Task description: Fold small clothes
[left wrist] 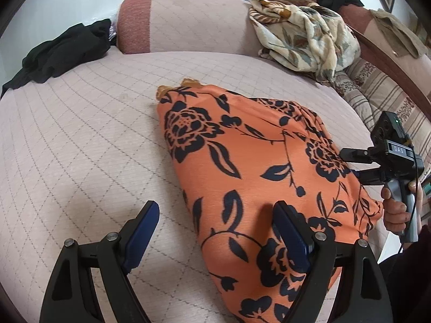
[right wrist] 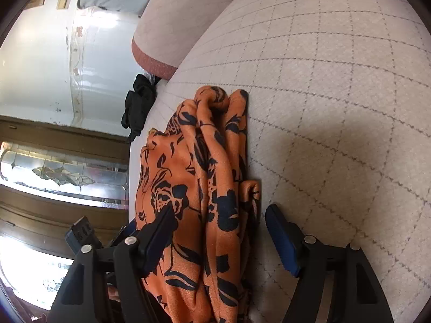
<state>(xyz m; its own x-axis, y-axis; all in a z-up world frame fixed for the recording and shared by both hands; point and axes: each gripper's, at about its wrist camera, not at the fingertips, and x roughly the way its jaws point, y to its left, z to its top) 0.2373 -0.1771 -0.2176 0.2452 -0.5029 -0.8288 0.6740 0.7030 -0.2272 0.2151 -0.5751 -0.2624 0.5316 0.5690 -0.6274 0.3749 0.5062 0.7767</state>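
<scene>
Two hand-held grippers, left and right, gape empty over the soft, light orange black-flowered knit garment, lying half-folded on the quilted pink sofa seat; it looks limp, best pinched at its bunched edge.

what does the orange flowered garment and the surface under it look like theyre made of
Orange flowered garment: looks like a soft, matte, thin knit or fleece-like fabric; it bunches into rounded folds and shows no sheen. Surface under it: seemingly a pale quilted textile cover, matte, with stitched diamond lines; exact fibres cannot be told.
</scene>
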